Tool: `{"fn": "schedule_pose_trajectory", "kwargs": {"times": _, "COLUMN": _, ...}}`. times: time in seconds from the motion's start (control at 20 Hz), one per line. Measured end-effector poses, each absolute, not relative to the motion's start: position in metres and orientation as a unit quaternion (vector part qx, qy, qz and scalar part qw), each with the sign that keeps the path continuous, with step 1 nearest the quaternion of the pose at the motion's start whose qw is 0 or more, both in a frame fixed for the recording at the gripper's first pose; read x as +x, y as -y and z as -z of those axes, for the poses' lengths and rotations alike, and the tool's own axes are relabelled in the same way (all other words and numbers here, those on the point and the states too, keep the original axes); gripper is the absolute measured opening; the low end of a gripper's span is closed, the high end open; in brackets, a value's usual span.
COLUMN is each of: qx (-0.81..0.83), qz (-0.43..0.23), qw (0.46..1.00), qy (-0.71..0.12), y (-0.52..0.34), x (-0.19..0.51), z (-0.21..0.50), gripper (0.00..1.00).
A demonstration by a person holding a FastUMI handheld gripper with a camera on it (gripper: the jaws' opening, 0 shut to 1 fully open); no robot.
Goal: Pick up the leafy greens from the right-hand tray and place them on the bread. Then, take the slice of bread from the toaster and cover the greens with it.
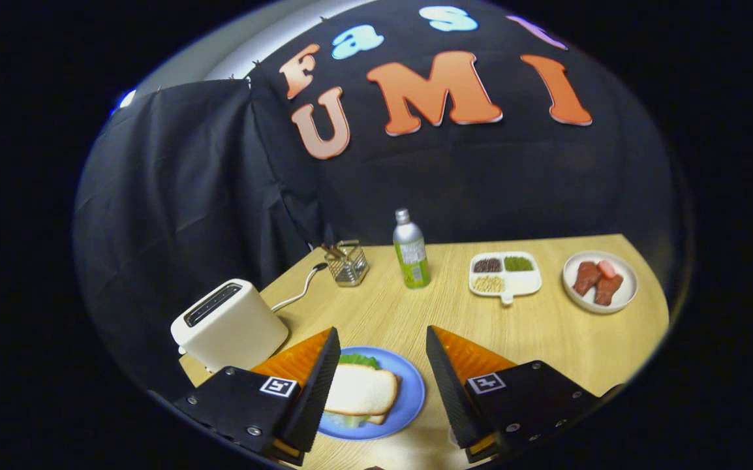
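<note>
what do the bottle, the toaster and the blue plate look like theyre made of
Bottle: likely brushed aluminium, grey matte body and cap, with a green wrap label.
Toaster: cream shell, smooth with a soft sheen, probably plastic, possibly painted metal.
Blue plate: even matte blue, plastic or glazed ceramic; can't tell which. It holds the sandwich, between the open fingers of the gripper.

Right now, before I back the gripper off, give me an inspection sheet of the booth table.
Surface: wooden table, no spills seen.
Job's things: blue plate between the fingers holds bread slice on top of leafy greens and a lower slice; toaster slot looks empty.
Clutter: green bottle, wire basket, divided tray of grains, white plate of meat.
Grippers: gripper open, holding nothing.
Cables: white toaster cord runs toward the basket.
Surroundings: black cloth wall.
</note>
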State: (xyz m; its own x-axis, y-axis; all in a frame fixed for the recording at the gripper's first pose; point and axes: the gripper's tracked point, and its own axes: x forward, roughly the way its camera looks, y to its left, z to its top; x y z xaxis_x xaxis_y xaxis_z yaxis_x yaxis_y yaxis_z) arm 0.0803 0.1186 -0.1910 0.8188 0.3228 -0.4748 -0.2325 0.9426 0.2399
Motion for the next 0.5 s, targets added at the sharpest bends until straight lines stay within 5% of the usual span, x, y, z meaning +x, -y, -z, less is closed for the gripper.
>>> {"fn": "schedule_pose_trajectory", "kwargs": {"times": 0.5, "qx": 0.033, "qz": -0.095, "qw": 0.992, "qy": -0.073, "y": -0.077, "x": 0.045, "z": 0.045, "gripper": 0.95}}
